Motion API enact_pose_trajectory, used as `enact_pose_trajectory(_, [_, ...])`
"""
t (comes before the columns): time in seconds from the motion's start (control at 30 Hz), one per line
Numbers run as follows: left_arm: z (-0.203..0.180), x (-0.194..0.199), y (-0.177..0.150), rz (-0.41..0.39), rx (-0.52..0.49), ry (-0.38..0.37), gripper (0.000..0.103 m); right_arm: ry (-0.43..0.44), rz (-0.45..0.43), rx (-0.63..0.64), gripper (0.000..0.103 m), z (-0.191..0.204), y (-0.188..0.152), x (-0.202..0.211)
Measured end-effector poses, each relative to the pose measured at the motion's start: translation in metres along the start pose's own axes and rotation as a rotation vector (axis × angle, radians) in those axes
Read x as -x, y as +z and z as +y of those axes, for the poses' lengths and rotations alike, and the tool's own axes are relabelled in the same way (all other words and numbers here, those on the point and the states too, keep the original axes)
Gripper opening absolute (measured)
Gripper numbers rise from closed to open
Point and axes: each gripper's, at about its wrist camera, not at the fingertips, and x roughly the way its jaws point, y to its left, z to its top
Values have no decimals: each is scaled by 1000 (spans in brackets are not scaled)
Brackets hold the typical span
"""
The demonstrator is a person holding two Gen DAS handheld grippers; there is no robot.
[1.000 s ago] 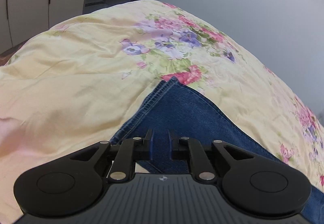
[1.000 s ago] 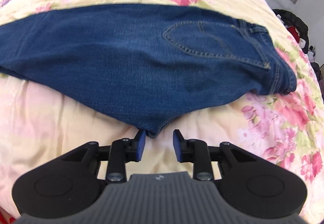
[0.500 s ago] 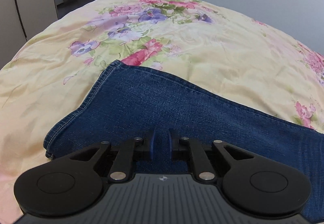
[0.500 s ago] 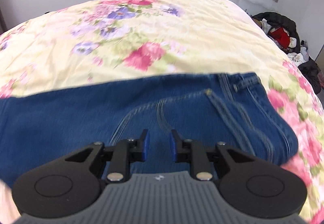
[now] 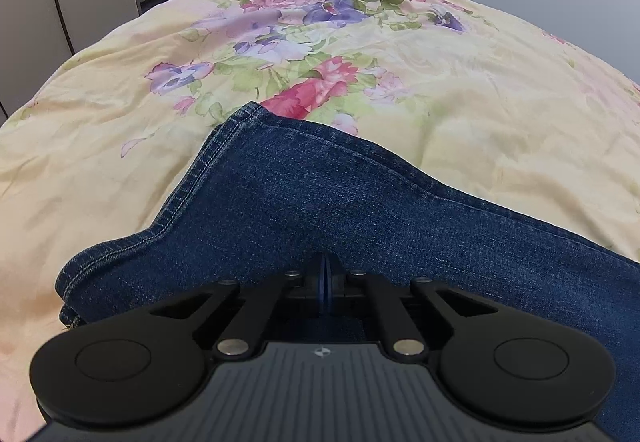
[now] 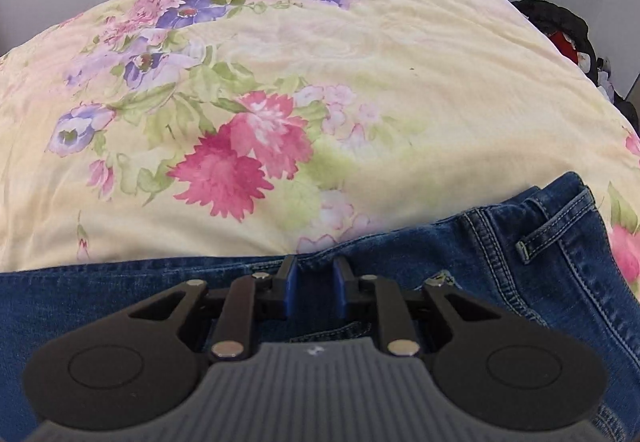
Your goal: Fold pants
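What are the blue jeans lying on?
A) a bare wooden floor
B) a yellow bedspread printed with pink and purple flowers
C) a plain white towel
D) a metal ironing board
B: the jeans rest on a pale yellow floral bedspread, whose pink and purple blooms spread out beyond the denim in both wrist views.

Pants lie across the bedspread.
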Motion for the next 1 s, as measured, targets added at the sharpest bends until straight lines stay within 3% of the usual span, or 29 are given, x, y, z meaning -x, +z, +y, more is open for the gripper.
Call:
enact_pose_trajectory(0.2, [0,21,2,-29,-12,26,8,-13,-24,44,15,6,3,26])
enact_pose_trajectory(0.3, [3,30,2,-46,-21,18,9,51,-32,40,16,12,2,50])
enact_pose_trajectory(0.47, [4,32,4,-49,-15,9,9,153,75,76,15,49,-17,50])
enact_pose_trajectory(0.73, [8,32,1,-42,-29,-3,9,107,50,2,15,69,-7,3])
enact_pose_trajectory(0.9, [17,42,2,-59,1,-23,10,89,44,-19,14,71,2,3])
enact_pose_trajectory(1.0, [21,58,2,-74,-12,-60,16,66,8,44,13,82,-1,24])
